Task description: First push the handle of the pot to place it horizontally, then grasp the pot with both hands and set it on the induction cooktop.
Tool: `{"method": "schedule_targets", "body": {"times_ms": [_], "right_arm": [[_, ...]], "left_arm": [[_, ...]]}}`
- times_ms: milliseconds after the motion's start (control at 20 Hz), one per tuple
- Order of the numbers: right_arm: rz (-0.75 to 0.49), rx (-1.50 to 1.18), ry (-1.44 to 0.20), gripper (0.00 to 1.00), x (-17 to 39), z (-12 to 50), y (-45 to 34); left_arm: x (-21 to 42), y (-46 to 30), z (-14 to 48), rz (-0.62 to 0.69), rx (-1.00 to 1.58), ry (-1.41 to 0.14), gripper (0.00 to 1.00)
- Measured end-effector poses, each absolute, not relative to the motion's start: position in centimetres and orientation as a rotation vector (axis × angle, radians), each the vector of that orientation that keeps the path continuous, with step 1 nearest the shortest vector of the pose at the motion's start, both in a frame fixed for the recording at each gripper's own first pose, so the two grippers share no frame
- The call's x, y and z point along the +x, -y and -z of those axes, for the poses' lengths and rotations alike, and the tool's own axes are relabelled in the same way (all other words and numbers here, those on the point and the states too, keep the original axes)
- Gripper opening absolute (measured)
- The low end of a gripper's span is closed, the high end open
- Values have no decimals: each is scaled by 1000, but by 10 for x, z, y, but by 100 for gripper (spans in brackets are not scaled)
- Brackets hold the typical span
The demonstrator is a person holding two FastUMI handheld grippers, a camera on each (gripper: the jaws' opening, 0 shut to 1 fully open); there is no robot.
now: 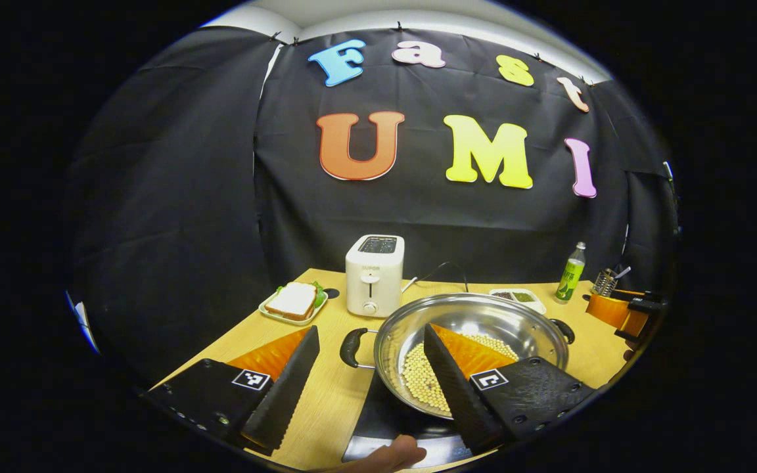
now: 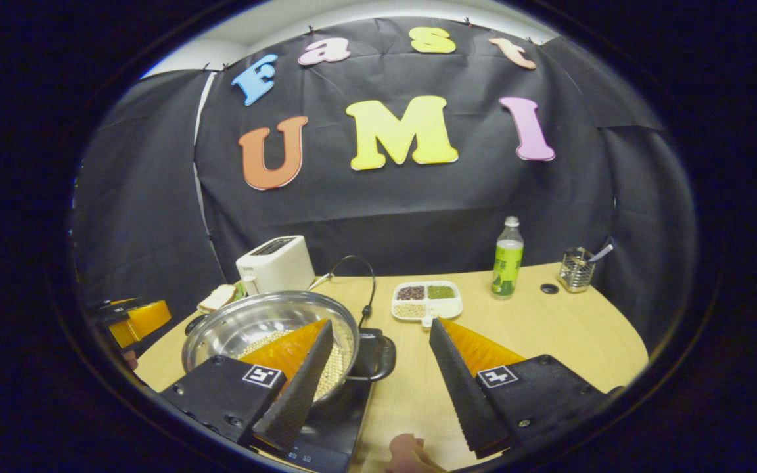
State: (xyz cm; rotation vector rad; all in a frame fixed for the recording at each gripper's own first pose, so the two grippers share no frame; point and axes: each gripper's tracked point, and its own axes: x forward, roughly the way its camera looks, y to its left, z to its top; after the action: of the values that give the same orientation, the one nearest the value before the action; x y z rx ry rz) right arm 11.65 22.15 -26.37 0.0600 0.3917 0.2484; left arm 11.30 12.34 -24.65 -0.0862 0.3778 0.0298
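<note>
Table [image 1: 326, 407]: pot [image 1: 470, 328] between spread grippers [image 1: 372, 381].

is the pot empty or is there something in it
Not empty. The steel pot holds a layer of small pale beans across part of its bottom; the rest of the bottom is bare metal. The right gripper view shows the beans too.

Shiny steel pot [image 1: 470, 328], matt wood-grain table [image 2: 549, 328], glossy cooktop [image 1: 385, 427].
</note>
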Motion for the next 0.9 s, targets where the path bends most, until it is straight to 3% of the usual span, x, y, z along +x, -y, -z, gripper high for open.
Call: {"method": "schedule_targets", "body": {"times_ms": [200, 350, 400, 900], "right_arm": [[-209, 70, -310, 94, 85, 221, -185], [-177, 65, -273, 94, 60, 195, -155], [-169, 63, -261, 100, 53, 186, -147], [-138, 68, -111, 97, -16, 102, -74]], "left_arm": [[91, -93, 213, 50, -120, -329, 96], [80, -95, 187, 22, -92, -285, 95], [75, -93, 177, 16, -88, -270, 95], [16, -61, 80, -17, -19, -116, 95]]}}
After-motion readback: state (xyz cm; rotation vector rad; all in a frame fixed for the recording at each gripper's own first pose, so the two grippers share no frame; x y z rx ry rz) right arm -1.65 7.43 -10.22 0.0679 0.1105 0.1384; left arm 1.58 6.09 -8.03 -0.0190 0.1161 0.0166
